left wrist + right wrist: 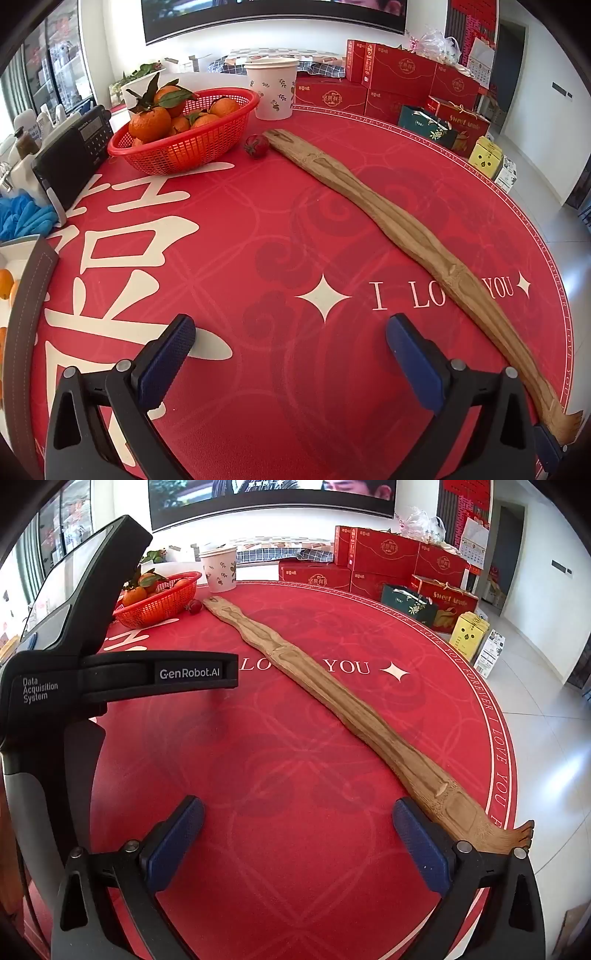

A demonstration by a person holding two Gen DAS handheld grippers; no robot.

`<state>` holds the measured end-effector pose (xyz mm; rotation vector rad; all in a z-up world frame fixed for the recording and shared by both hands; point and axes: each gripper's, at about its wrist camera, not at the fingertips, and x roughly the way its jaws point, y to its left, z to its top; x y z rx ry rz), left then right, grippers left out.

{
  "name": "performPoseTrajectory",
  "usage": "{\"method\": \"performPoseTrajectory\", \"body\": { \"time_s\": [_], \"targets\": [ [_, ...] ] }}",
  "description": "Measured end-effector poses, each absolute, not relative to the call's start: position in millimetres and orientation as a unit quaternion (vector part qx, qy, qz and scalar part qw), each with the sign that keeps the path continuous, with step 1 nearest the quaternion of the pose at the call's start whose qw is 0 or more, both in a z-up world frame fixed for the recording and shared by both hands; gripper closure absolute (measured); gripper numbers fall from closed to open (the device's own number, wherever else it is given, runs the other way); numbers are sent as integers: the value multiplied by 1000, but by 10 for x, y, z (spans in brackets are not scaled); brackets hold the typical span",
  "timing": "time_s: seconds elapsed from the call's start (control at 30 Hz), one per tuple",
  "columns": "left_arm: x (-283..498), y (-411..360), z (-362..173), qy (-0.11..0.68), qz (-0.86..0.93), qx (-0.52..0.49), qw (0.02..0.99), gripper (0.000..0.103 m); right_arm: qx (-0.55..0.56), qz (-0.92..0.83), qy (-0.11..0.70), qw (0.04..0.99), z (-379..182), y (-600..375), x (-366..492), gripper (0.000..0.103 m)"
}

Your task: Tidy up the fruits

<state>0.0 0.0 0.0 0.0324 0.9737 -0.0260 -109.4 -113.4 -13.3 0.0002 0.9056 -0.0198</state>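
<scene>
My left gripper [291, 362] and right gripper [299, 843] were both wide, empty. Ahead: red mesh plastic basket [177, 147] of glossy oranges [149, 123], long wavy wooden backscratcher [332, 705].

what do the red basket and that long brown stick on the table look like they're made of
Red basket: looks like moulded plastic, an open mesh of small holes with a slight gloss. Long stick: looks like bamboo or wood, with brown streaked grain, a node-like ridge and a matte, worn finish.
</scene>
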Motion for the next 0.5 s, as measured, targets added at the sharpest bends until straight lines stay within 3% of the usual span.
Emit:
{"method": "performPoseTrajectory", "body": {
  "time_s": [0.5],
  "targets": [
    [-4,6,2,460,-17,6,888,0,5,-17,441,897,-150,-1121,-1070,0]
  ]
}}
